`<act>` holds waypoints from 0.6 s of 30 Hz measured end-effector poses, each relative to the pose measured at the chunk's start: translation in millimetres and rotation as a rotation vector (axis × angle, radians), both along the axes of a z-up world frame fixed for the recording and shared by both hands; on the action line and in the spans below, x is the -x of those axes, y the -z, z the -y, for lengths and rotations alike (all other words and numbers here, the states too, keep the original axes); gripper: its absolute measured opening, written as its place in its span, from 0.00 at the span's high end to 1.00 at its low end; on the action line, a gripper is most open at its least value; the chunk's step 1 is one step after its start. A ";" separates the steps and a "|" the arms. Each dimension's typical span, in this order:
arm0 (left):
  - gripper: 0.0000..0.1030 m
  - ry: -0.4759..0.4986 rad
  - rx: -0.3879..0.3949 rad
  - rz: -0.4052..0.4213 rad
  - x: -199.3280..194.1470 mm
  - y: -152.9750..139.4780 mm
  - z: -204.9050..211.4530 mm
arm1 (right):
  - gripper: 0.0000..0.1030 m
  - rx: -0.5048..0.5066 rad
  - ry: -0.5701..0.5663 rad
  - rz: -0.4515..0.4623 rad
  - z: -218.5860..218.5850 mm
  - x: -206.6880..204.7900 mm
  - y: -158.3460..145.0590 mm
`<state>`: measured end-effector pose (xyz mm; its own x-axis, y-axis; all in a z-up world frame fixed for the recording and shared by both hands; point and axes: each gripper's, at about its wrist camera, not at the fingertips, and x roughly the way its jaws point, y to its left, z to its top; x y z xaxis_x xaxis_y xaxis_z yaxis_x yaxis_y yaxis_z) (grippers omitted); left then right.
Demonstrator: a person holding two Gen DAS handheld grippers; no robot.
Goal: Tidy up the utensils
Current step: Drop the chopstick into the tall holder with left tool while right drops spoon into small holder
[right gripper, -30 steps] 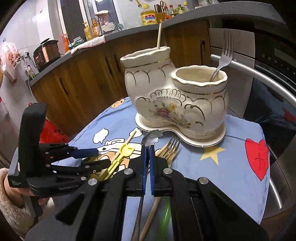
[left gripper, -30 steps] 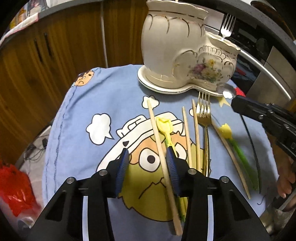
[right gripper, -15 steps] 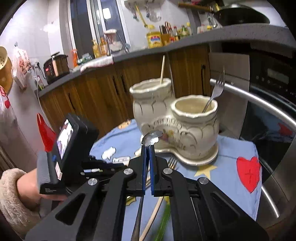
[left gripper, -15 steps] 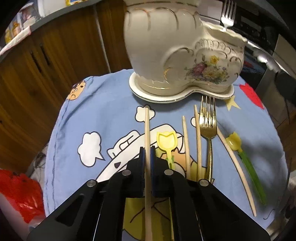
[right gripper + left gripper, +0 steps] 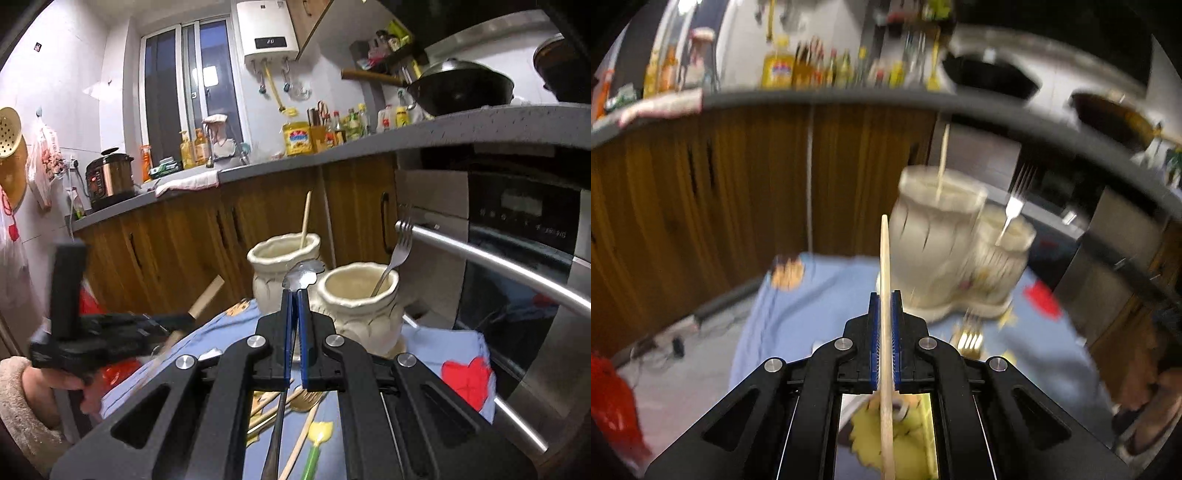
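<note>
The task looks partly done: one chopstick point(image 5: 305, 218) stands in the tall pot point(image 5: 282, 254) and one fork point(image 5: 397, 251) in the low pot point(image 5: 358, 291) at its 3 o'clock, while several utensils point(image 5: 295, 413) lie on the blue cloth point(image 5: 443, 343). The left gripper point(image 5: 885, 295) is clamped on a chopstick point(image 5: 885, 295), the right gripper point(image 5: 295, 293) on a spoon point(image 5: 303, 275). Compared with half a second ago, both are lifted higher, and the left view is blurred.

Black tool point(image 5: 885, 310), blue pads point(image 5: 874, 332), silver screws
</note>
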<state>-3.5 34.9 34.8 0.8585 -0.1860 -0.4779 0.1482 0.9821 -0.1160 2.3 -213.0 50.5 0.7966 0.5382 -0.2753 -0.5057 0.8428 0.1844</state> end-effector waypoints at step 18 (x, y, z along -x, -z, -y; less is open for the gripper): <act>0.94 0.046 0.129 0.304 -120.4 -95.6 41.4 | 0.97 -0.110 0.242 0.126 8.7 -121.7 -45.5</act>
